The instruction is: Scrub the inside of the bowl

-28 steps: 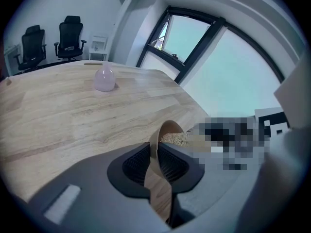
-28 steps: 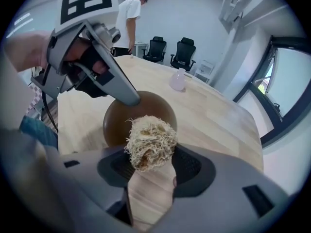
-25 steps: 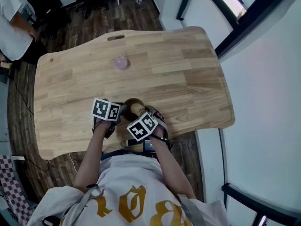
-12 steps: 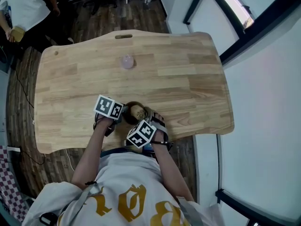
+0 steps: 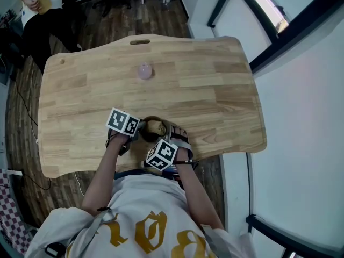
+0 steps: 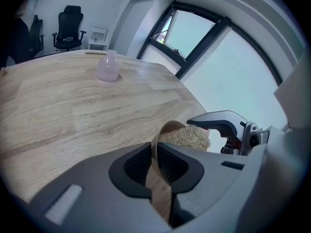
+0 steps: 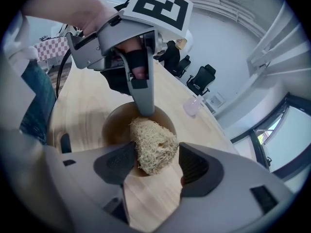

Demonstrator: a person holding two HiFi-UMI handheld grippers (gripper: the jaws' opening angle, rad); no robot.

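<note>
A brown wooden bowl [image 5: 147, 123] sits near the table's front edge, close to the person. My left gripper [image 6: 156, 163] is shut on the bowl [image 6: 162, 191] rim, one jaw inside and one outside. The right gripper [image 7: 151, 163] is shut on a pale fibrous loofah scrubber [image 7: 152, 146], which reaches into the bowl [image 7: 115, 125] from the near side. In the head view the scrubber [image 5: 157, 127] shows at the bowl's right side, with the left gripper [image 5: 133, 135] left of it and the right gripper [image 5: 164, 138] just below.
A small pink translucent bottle [image 5: 144, 71] stands mid-table toward the far side. The light wooden table [image 5: 215, 90] ends close behind the bowl at the person's body. A person [image 5: 37, 4] stands at the far left, near office chairs on the dark floor.
The right gripper and scrubber shifted slightly within the bowl. The person at the far left stood up and moved away. The left gripper kept its hold.
</note>
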